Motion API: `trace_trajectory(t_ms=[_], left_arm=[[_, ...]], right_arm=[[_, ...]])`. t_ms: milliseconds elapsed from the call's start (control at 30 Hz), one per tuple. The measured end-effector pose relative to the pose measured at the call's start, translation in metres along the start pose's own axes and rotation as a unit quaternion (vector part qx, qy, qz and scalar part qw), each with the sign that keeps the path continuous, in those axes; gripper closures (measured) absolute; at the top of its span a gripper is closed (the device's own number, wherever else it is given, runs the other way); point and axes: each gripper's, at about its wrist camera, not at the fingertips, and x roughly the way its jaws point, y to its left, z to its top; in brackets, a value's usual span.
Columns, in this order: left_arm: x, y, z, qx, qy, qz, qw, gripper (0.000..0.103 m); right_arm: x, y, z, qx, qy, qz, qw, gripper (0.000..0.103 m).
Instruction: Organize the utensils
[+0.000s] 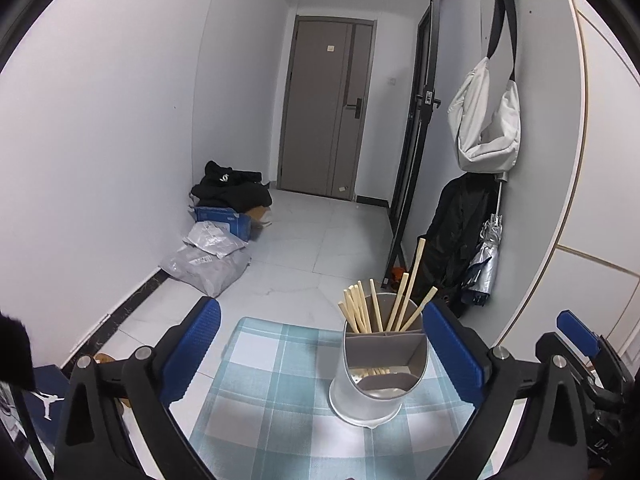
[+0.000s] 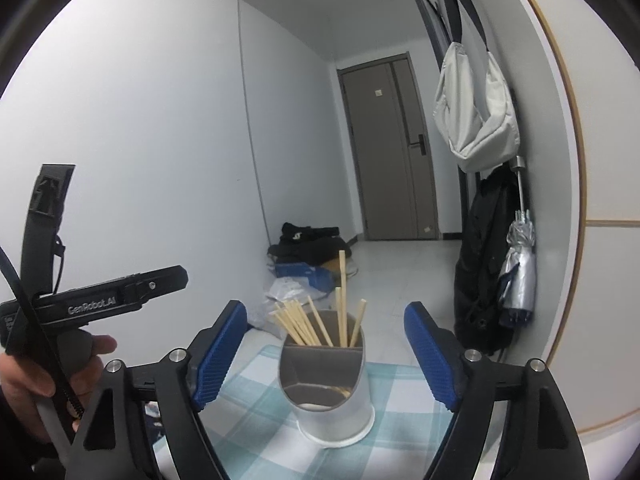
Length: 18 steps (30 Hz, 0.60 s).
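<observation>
Looks like you're at the letting-go part: both jaws stand wide with nothing between them, the left hand-held gripper (image 1: 320,354) framing the holder (image 1: 378,372) and the right hand-held gripper (image 2: 326,354) doing the same from its side. The holder sits upright on the checked cloth of the tabletop (image 1: 256,380), toward its far edge, with the chopsticks (image 1: 384,308) bunched in the rear compartment and fanning out above the rim; one stick stands taller than the rest. I'd say the job's mostly done, so the trick now is backing off clean. Pull straight back along your fingers rather than sweeping sideways, since the right-hand pad of your left gripper is just beside the holder wall and the leaning sticks. A nudge could tip that light-looking cup. There's something pale in the front compartment too, can't tell what. Check the tabletop for strays before calling it.
</observation>
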Motion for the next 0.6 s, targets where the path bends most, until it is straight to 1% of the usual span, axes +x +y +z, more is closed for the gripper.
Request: trace_trajectory(t_ms=[33, 133, 233, 400, 600], left_arm=[[-0.002, -0.001, -0.001, 0.002, -0.001, 0.001, 1.0000, 0.003], [-0.004, -0.003, -0.003, 0.010, -0.003, 0.007, 0.9999, 0.003], [-0.007, -0.003, -0.004, 0.011, -0.003, 0.000, 0.9999, 0.003], [-0.011, -0.005, -0.007, 0.009, -0.002, 0.001, 1.0000, 0.003], [-0.012, -0.007, -0.009, 0.009, -0.003, 0.005, 0.9999, 0.003]], right_arm=[[-0.001, 0.000, 0.000, 0.001, 0.000, -0.003, 1.000, 0.016], [-0.001, 0.000, -0.002, 0.008, 0.002, -0.003, 1.000, 0.015], [-0.002, 0.001, -0.003, 0.003, 0.004, -0.005, 1.000, 0.013], [-0.004, -0.002, -0.004, 0.010, 0.001, -0.011, 1.000, 0.010], [-0.006, -0.004, -0.007, 0.015, 0.002, -0.014, 1.000, 0.010]])
